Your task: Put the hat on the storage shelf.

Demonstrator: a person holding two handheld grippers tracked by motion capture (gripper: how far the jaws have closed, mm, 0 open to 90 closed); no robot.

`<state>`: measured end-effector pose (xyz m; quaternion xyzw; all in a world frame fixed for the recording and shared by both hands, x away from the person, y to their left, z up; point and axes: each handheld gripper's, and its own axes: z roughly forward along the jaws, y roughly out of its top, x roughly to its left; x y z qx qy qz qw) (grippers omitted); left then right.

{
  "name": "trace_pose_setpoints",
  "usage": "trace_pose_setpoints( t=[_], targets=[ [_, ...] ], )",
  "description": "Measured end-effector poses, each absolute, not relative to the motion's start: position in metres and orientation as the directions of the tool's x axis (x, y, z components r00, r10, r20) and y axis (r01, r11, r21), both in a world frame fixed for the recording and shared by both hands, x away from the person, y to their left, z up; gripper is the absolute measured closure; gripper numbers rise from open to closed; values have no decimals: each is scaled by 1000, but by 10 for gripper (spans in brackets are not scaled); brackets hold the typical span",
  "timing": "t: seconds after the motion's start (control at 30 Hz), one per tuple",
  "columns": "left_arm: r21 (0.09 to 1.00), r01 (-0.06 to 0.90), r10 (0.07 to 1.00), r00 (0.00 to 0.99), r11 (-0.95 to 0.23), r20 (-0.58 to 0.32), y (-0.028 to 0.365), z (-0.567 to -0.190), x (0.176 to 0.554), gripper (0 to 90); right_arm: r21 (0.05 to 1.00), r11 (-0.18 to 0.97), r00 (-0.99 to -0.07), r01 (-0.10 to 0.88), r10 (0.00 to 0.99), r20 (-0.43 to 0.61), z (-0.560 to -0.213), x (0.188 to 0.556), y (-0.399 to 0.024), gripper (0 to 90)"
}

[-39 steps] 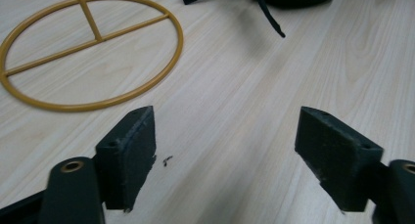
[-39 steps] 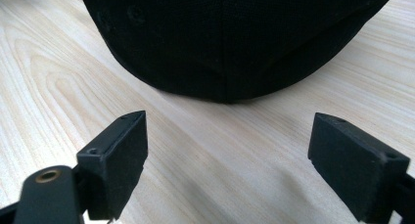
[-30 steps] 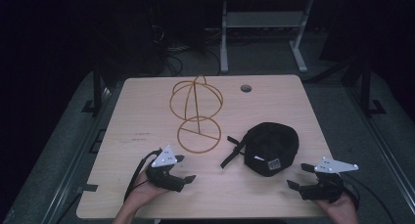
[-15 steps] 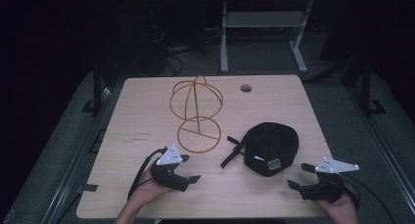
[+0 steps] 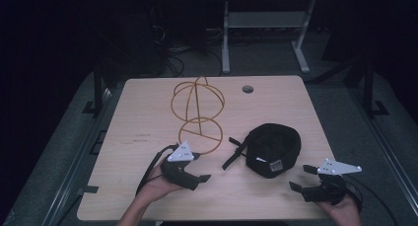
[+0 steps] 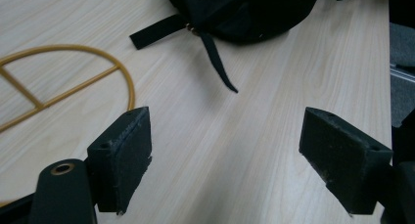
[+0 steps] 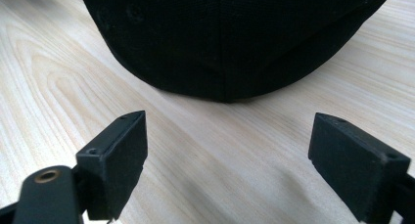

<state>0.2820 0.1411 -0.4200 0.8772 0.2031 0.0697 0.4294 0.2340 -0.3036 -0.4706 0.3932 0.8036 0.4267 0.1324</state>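
Observation:
A black cap (image 5: 274, 148) lies on the wooden table (image 5: 148, 112), right of centre, its strap (image 5: 234, 157) trailing to the left. An orange wire stand (image 5: 197, 115) rises at the middle, its flat ring base on the tabletop. My left gripper (image 5: 201, 170) hovers open just in front of that ring, pointing right toward the strap (image 6: 215, 57) and the cap (image 6: 244, 11). Near the front right corner my right gripper (image 5: 301, 179) stands open and points at the cap (image 7: 230, 38), a short way off. Nothing lies between either pair of jaws.
A round cable hole (image 5: 247, 89) sits in the table's far right part. Behind the table stand a white metal frame (image 5: 266, 23) and cables on the dark floor. Bare wood stretches along the left side and the front.
My left gripper has crept forward and to the right, closer to the ring and strap. The right gripper has held still.

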Motion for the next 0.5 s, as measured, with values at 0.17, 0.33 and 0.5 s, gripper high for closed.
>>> trace_pose_setpoints(
  t=[0.17, 0.33, 0.5],
  targets=[
    [784, 276, 385, 921, -556, -51, 128, -413, 284, 199, 793, 318, -654, 521, 746, 130, -470, 233, -305, 143],
    [788, 248, 356, 934, -563, -40, 114, -407, 285, 201, 795, 314, -654, 519, 745, 132, -469, 233, -306, 143],
    [779, 227, 329, 944, -584, -29, 102, -402, 287, 205, 797, 307, -652, 519, 746, 137, -469, 233, -307, 143]
  ],
)
